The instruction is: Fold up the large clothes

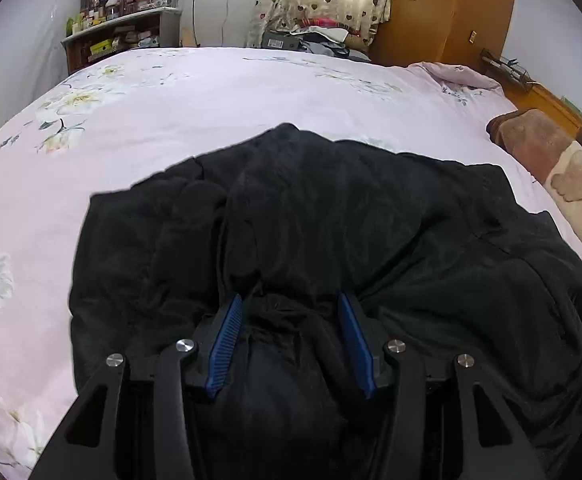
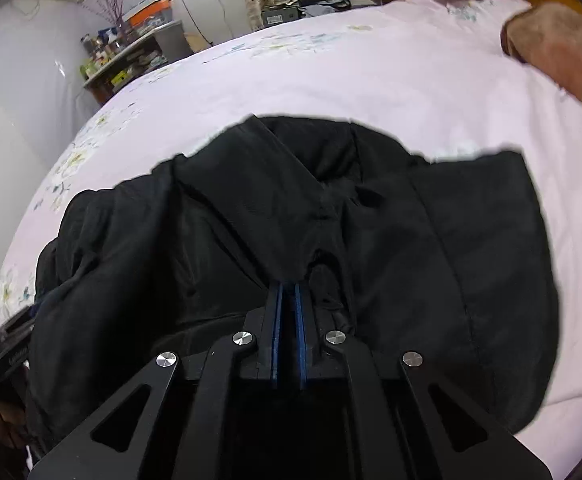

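A large black jacket (image 1: pixel 331 220) lies rumpled on the pink floral bedsheet (image 1: pixel 171 92); it also shows in the right wrist view (image 2: pixel 431 240). My left gripper (image 1: pixel 291 300) is at the jacket's near edge with its blue-padded jaws apart and a bunch of black fabric between them. My right gripper (image 2: pixel 289 286) is shut on a fold of the jacket's near edge, its blue pads almost together. The left gripper's body shows at the left edge of the right wrist view (image 2: pixel 7 356).
A brown and cream blanket (image 1: pixel 563 160) lies at the bed's right side. A cluttered shelf (image 1: pixel 119 32) stands beyond the far left corner, a pile of clothes (image 1: pixel 315 36) under the curtain at the back, and a wooden wardrobe (image 1: pixel 451 8) at the back right.
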`<state>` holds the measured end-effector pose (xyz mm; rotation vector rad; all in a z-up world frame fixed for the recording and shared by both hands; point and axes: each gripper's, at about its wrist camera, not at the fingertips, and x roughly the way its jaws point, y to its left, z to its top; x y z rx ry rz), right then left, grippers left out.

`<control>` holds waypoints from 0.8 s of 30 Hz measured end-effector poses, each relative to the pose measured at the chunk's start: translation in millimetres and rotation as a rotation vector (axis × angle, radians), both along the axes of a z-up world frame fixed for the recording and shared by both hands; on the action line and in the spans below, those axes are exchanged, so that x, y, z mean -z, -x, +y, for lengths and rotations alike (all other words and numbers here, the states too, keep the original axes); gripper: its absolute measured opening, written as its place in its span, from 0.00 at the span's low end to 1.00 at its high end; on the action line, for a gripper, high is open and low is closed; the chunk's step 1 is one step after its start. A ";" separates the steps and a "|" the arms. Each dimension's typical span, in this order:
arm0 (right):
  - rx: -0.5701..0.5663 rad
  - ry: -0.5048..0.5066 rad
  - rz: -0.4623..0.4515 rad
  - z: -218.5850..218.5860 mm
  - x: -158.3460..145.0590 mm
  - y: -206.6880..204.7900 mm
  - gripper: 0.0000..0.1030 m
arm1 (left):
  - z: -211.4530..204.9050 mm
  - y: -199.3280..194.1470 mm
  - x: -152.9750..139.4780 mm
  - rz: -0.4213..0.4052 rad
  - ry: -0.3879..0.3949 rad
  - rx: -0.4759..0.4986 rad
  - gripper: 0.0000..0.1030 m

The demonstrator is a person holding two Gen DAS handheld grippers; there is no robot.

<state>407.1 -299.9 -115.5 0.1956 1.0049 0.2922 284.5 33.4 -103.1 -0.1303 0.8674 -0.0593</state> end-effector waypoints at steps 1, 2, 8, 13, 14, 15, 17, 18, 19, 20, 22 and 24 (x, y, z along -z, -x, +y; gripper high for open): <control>0.004 -0.014 0.000 -3.0 3.0 0.7 0.04 | 0.6 0.0 -1.9 0.005 0.003 -0.003 0.51; 0.006 -0.018 0.001 -5.0 0.9 1.7 0.04 | 0.4 0.3 -7.3 0.015 0.004 -0.002 0.51; -0.006 0.000 -0.134 0.7 -63.4 6.0 0.07 | 9.8 -13.0 -65.6 -0.086 0.033 0.045 0.49; -0.059 -0.011 -0.160 25.8 -71.8 -36.2 0.08 | 4.7 -71.9 -57.2 -0.070 0.049 0.019 0.49; -0.067 0.012 -0.147 31.8 -63.7 -47.8 0.08 | 3.6 -80.7 -48.4 -0.050 0.044 0.012 0.49; -0.071 0.035 -0.130 34.5 -54.7 -56.5 0.08 | 1.2 -85.3 -38.3 -0.037 0.026 0.012 0.49; -0.068 0.085 -0.090 35.6 -29.6 -72.8 0.08 | -3.5 -87.1 -18.4 -0.020 -0.008 0.009 0.49; -0.067 0.099 -0.072 33.3 -16.6 -76.8 0.08 | -5.1 -83.4 -11.3 -0.032 -0.024 0.012 0.49; -0.062 0.108 -0.051 28.7 -2.1 -78.3 0.08 | -8.1 -79.3 -7.7 -0.052 -0.042 0.015 0.49; -0.052 0.100 -0.044 22.2 7.6 -76.5 0.07 | -11.0 -75.6 -5.4 -0.069 -0.055 0.014 0.49; -0.030 0.041 -0.054 7.7 18.9 -70.5 0.06 | -15.8 -72.0 -3.7 -0.087 -0.080 0.010 0.49; -0.026 0.029 -0.050 4.8 18.2 -70.3 0.06 | -17.5 -72.9 -6.0 -0.078 -0.084 0.010 0.49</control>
